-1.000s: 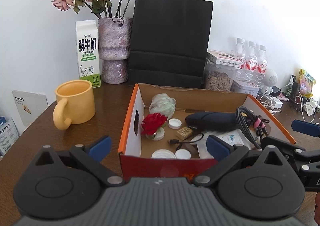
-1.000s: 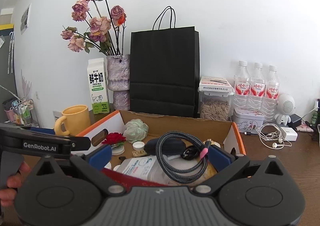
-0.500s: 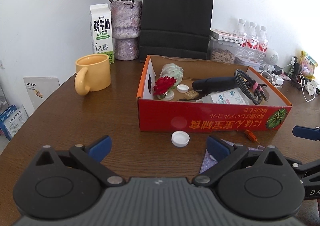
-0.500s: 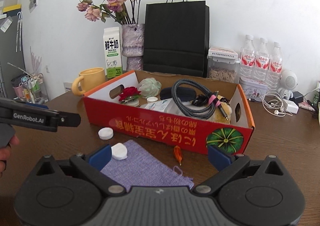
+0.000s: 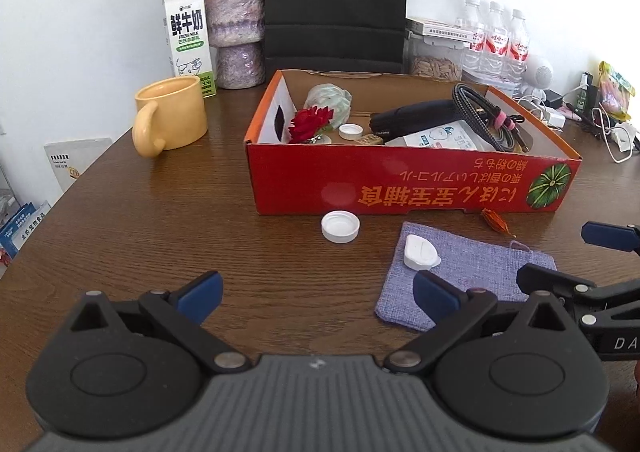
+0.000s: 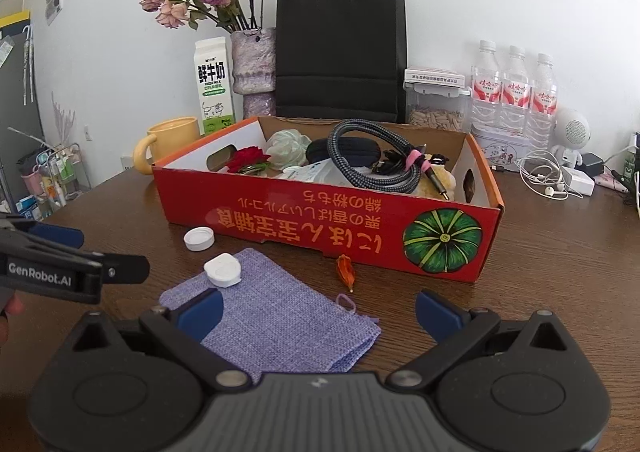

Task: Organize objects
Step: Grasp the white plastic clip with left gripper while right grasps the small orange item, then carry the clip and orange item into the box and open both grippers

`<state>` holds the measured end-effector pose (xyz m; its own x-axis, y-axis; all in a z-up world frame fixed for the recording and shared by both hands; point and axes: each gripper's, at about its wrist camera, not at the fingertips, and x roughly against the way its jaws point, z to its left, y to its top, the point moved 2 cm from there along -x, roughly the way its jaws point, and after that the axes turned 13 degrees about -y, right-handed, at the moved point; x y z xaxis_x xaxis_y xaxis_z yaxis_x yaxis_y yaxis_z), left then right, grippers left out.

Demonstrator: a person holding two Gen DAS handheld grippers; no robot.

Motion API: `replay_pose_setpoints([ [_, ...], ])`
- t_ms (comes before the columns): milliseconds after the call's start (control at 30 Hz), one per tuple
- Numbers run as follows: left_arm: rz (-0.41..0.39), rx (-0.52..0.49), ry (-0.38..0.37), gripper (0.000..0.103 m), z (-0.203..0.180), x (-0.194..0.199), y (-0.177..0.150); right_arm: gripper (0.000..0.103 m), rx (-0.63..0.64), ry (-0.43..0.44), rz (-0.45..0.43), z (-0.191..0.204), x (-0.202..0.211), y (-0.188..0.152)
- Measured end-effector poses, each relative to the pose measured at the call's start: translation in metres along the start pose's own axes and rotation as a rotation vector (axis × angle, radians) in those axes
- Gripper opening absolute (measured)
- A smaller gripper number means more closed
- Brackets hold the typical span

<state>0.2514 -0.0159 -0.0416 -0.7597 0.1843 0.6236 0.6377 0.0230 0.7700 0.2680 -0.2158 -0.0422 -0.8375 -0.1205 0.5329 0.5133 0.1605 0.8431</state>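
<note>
A red cardboard box [image 5: 400,188] [image 6: 320,224] sits mid-table, holding a coiled cable [image 6: 372,164], a red flower [image 5: 310,120], a dark case and several small items. In front of it lie a white cap [image 5: 340,226] [image 6: 199,238], a purple cloth pouch [image 5: 480,276] [image 6: 280,324] with a white lidded piece [image 5: 420,252] [image 6: 223,270] on its corner, and a small orange object [image 5: 496,218] [image 6: 346,272]. My left gripper [image 5: 316,292] [image 6: 96,252] is open and empty, short of the cap. My right gripper [image 6: 320,308] [image 5: 568,256] is open and empty over the pouch.
A yellow mug [image 5: 172,118], milk carton [image 5: 188,36], flower vase [image 5: 236,32] and black paper bag [image 6: 340,52] stand behind and left of the box. Water bottles [image 6: 516,92], a seed jar [image 6: 436,104] and earphone cables [image 6: 548,176] crowd the back right. The table edge curves at left.
Both grippers have drawn back from over the box toward the table's near side. The cap, pouch and orange object in front of the box have come into view. Both stay open.
</note>
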Motion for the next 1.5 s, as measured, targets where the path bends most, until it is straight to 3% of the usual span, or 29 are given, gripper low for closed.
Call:
replay_pose_setpoints([
  [200, 0.011, -0.050, -0.025, 0.103, -0.023, -0.023, 0.005, 0.100, -0.043, -0.034, 0.008, -0.018, -0.011, 0.002],
  [400, 0.037, -0.098, -0.057, 0.089, -0.038, -0.045, 0.009, 0.072, -0.029, -0.018, 0.029, -0.024, -0.029, 0.011],
  [500, 0.053, -0.098, -0.076, 0.069, -0.040, -0.054, 0.010, 0.059, -0.048, 0.017, 0.060, -0.027, -0.042, 0.014],
  [567, 0.057, -0.094, -0.087, 0.047, -0.039, -0.058, 0.010, 0.052, -0.052, 0.039, 0.071, -0.026, -0.050, 0.016],
  [667, 0.049, -0.083, -0.116, 0.032, -0.036, -0.060, 0.010, 0.043, -0.022, 0.059, 0.077, -0.018, -0.060, 0.019],
  [800, 0.041, -0.085, -0.118, 0.026, -0.035, -0.059, 0.012, 0.012, 0.025, 0.044, 0.093, -0.007, -0.073, 0.022],
  [1167, -0.029, -0.078, -0.119, 0.026, -0.028, -0.030, 0.020, 0.012, 0.032, 0.033, -0.010, -0.004, -0.044, 0.028],
  [1500, -0.155, -0.079, -0.092, 0.026, -0.013, 0.006, 0.059, 0.012, 0.019, 0.060, -0.163, 0.018, -0.006, 0.064],
])
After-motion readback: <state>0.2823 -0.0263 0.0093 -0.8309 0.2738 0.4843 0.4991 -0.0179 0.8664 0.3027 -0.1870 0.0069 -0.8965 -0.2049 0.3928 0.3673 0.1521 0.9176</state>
